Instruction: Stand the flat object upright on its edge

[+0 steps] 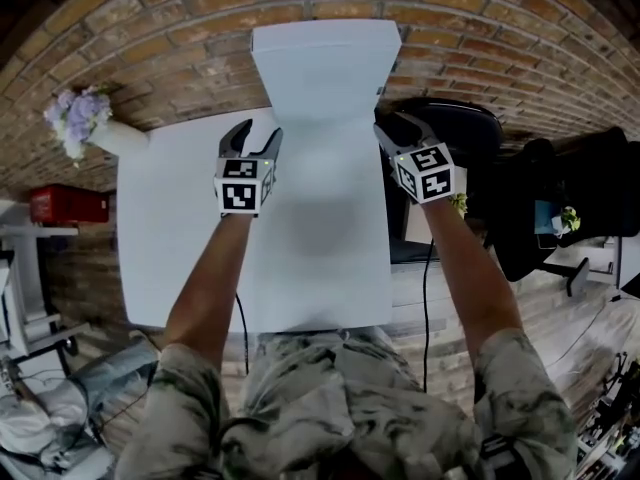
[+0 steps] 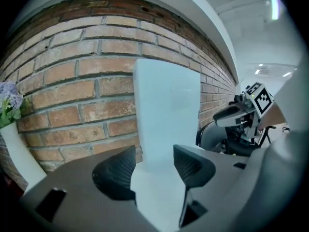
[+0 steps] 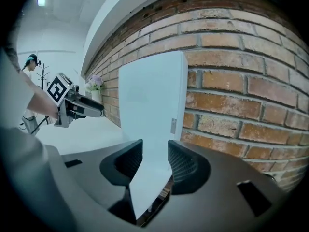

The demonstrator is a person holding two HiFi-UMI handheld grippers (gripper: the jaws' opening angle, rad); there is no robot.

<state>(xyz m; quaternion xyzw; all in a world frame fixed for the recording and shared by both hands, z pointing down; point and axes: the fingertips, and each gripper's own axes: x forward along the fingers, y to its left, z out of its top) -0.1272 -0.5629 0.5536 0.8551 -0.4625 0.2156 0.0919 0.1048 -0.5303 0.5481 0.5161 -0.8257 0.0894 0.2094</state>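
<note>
A flat white box [image 1: 325, 68] stands upright on its edge at the back of the white table [image 1: 180, 258], close to the brick wall. My left gripper [image 1: 255, 146] sits at the box's lower left corner. In the left gripper view the box [image 2: 166, 115] rises just beyond the left gripper [image 2: 154, 170], whose jaws are open with nothing pressed between them. My right gripper [image 1: 392, 133] is at the box's lower right edge, over the table's right side. In the right gripper view the box [image 3: 152, 100] stands just past the right gripper [image 3: 155, 166], and its pads [image 3: 186, 167] do not visibly press on it.
A white vase of purple flowers [image 1: 85, 118] stands at the table's back left corner. A black chair [image 1: 470, 133] is right of the table, and a red case [image 1: 68, 205] is on the left. The brick wall [image 1: 180, 38] runs behind the box.
</note>
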